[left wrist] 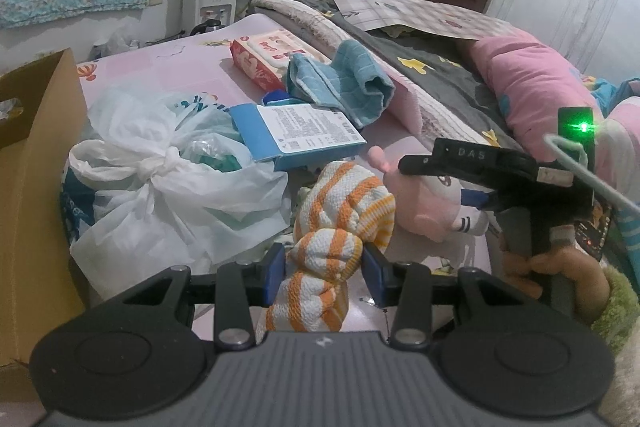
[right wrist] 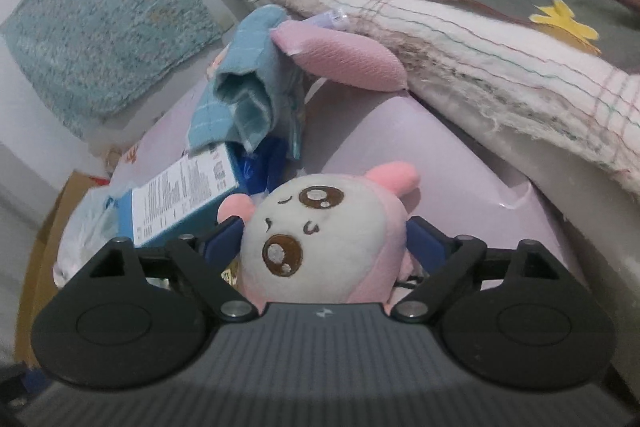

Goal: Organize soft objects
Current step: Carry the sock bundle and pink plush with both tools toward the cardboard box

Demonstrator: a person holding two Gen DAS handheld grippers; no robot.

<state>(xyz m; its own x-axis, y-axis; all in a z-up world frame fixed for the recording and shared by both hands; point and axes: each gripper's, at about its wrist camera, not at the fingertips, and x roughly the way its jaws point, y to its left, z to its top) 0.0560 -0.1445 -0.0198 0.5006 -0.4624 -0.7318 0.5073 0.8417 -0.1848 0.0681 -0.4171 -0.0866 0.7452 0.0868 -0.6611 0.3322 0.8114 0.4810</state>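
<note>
My left gripper [left wrist: 324,267] is shut on an orange-and-white striped knitted cloth [left wrist: 340,211] that bunches between its blue pads above the pink mat. My right gripper [right wrist: 326,243] is shut on a pink-and-white plush toy [right wrist: 320,239] with big brown eyes; the same plush [left wrist: 424,207] and the right gripper [left wrist: 476,195] show in the left wrist view, just right of the striped cloth. A crumpled blue towel [left wrist: 344,79] lies farther back on the mat; it also shows in the right wrist view [right wrist: 244,87].
A tied white plastic bag [left wrist: 160,179] and a cardboard box [left wrist: 36,195] stand at the left. A blue-and-white carton [left wrist: 296,135] and a red tissue pack [left wrist: 264,59] lie on the pink mat [left wrist: 160,67]. Blankets and a pink pillow [left wrist: 528,83] pile up at the right.
</note>
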